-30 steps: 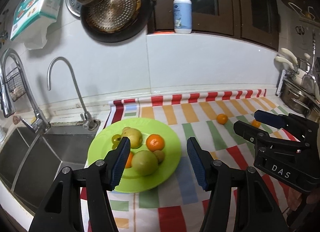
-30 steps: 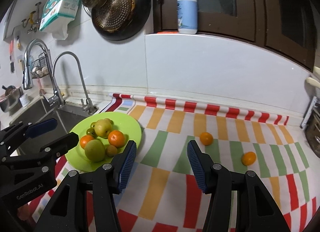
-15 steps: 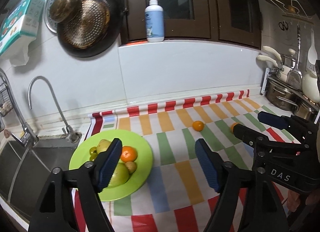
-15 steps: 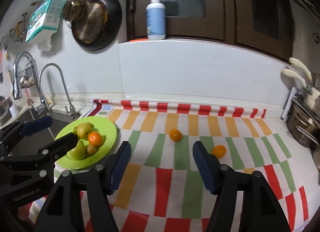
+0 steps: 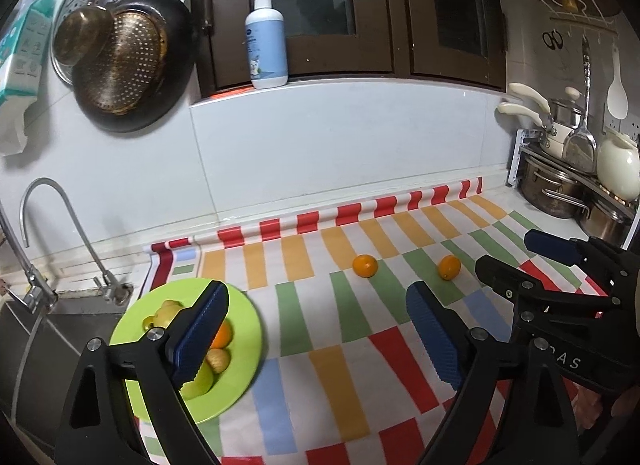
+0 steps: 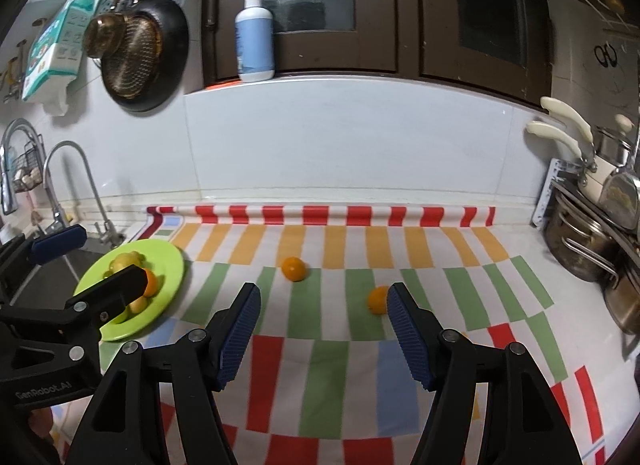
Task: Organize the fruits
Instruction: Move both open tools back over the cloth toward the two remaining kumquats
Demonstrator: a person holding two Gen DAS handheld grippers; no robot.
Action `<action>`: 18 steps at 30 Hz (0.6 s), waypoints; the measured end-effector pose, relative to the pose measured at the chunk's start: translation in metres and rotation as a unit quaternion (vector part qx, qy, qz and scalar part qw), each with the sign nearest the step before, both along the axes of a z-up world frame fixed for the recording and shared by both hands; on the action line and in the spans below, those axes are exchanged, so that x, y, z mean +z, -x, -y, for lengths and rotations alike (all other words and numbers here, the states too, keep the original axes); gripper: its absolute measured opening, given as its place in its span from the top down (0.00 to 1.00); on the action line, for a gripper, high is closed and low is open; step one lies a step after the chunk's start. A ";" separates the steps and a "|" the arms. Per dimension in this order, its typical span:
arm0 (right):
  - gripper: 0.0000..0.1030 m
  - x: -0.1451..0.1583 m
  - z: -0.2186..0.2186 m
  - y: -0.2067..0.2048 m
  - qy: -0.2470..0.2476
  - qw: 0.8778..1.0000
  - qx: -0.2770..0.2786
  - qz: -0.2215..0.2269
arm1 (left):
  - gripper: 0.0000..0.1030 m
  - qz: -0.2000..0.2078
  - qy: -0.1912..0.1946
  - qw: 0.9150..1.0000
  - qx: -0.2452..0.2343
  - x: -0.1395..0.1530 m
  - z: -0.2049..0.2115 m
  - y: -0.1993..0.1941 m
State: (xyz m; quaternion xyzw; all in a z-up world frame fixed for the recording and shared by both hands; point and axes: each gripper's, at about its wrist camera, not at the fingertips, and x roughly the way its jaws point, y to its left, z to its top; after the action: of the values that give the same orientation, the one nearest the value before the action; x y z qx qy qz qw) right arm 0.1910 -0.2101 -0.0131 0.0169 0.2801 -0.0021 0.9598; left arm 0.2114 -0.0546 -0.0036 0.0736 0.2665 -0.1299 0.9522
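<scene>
Green plate (image 5: 244, 345) at the left edge of the striped mat (image 5: 340, 349), beside the sink (image 5: 48, 329): it holds yellow-green fruits, an orange citrus (image 5: 222, 335) and a small yellowish fruit (partly hidden behind the left gripper's finger). Left gripper (image 5: 316, 337): jaws spread wide, holding nothing, above the mat's near part. Right gripper (image 6: 322, 329): jaws likewise wide apart and empty. Two small oranges lie loose toward the mat's far side, apart from each other: one (image 6: 377, 300) just beside the right gripper's right fingertip, the other (image 6: 293, 269) farther back; both round, glossy.
</scene>
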 end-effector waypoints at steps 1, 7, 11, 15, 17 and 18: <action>0.36 -0.001 0.003 -0.002 0.000 1.000 -0.002 -0.001 | 0.11 -0.002 0.001 1.000 -0.001 -0.001 0.002 -0.003; 0.36 -0.010 0.018 -0.012 0.002 1.000 -0.019 -0.007 | 0.11 -0.002 0.001 1.000 -0.006 -0.008 0.013 -0.020; 0.36 -0.017 0.026 -0.023 0.002 0.999 -0.029 -0.013 | 0.11 -0.002 -0.007 1.000 -0.011 -0.014 0.021 -0.032; 0.36 -0.025 0.032 -0.036 0.001 0.999 -0.035 -0.021 | 0.12 -0.007 -0.013 1.000 -0.019 -0.021 0.029 -0.047; 0.36 -0.030 0.035 -0.043 0.000 0.999 -0.038 -0.026 | 0.12 -0.014 -0.014 0.999 -0.026 -0.027 0.033 -0.057; 0.36 -0.032 0.036 -0.046 -0.001 0.999 -0.039 -0.029 | 0.12 -0.017 -0.012 0.999 -0.029 -0.029 0.035 -0.060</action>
State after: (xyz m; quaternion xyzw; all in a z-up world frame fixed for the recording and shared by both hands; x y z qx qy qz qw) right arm 0.2375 -0.2464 -0.0456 0.0285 0.3065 -0.0398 0.9506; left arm 0.2709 -0.0893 -0.0331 0.0905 0.2821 -0.1554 0.9424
